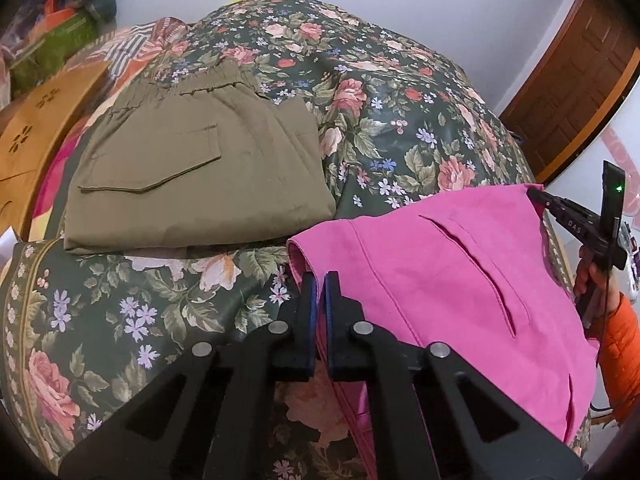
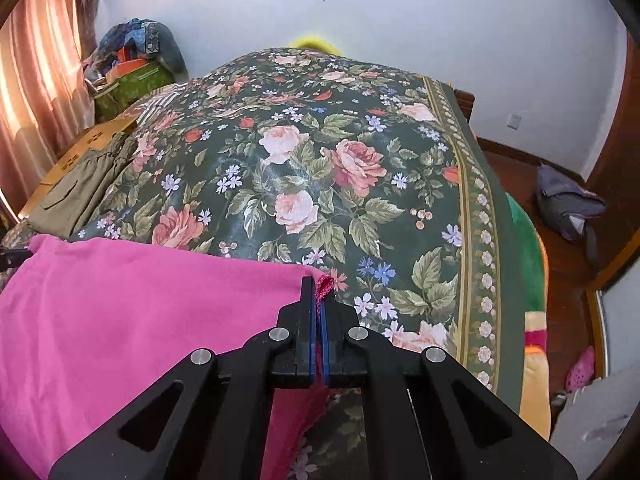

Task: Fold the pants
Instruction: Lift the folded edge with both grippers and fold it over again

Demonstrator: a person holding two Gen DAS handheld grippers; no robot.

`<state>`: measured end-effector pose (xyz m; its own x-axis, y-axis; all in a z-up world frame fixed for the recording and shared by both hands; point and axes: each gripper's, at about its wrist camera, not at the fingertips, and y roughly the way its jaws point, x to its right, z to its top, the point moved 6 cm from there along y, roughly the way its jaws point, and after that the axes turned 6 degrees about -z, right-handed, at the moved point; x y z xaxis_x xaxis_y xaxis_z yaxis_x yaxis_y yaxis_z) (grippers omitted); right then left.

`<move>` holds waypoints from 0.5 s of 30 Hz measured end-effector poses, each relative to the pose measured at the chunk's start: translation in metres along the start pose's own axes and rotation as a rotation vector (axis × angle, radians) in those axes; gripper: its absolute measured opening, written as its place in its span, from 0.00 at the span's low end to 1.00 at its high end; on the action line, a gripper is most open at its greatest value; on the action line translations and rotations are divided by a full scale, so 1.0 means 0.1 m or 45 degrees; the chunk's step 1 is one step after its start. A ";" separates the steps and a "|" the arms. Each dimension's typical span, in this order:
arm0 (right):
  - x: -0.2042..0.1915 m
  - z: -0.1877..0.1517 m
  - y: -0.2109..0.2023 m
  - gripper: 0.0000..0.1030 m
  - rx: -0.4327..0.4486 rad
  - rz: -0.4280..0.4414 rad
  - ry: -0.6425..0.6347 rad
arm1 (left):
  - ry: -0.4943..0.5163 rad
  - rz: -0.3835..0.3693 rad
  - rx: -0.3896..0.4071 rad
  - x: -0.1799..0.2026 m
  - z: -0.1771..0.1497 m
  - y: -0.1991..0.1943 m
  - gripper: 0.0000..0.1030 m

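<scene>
Folded olive pants [image 1: 200, 176] lie set aside at the bed's [image 1: 400, 100] left. The left claw [image 1: 320, 280] seems clamped on one corner of the pink pants [image 1: 440, 280]; the right claw [image 2: 318, 292] pinches the other, keeping the edge taut for folding.

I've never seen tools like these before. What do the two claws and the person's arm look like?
Each claw is matte black, with triangular cut-outs, round silver pins and blue pads on its two fingers. Seen from the left camera, the right claw's body bears white letters, a green light and a thin black cable. The sleeve is orange and puffy.
</scene>
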<state>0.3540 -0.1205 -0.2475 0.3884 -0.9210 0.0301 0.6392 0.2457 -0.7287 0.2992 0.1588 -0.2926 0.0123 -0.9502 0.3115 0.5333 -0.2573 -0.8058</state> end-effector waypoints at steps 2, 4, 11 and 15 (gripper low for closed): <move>0.00 0.02 0.00 0.01 0.006 -0.012 -0.008 | 0.007 0.026 -0.001 -0.01 -0.02 -0.03 0.03; 0.00 0.03 0.01 0.01 0.005 -0.022 -0.018 | 0.008 0.033 -0.010 -0.04 -0.06 -0.05 0.03; -0.02 -0.01 0.11 0.02 -0.068 -0.021 -0.010 | 0.003 0.065 -0.061 -0.03 -0.14 -0.06 0.11; 0.01 -0.03 0.06 0.20 -0.144 -0.075 -0.011 | 0.009 0.116 -0.015 -0.02 -0.11 -0.27 0.38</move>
<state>0.3557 -0.1211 -0.2538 0.3585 -0.9300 0.0809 0.5825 0.1551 -0.7979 0.2757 0.1655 -0.2767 0.0544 -0.9709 0.2334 0.5206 -0.1719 -0.8363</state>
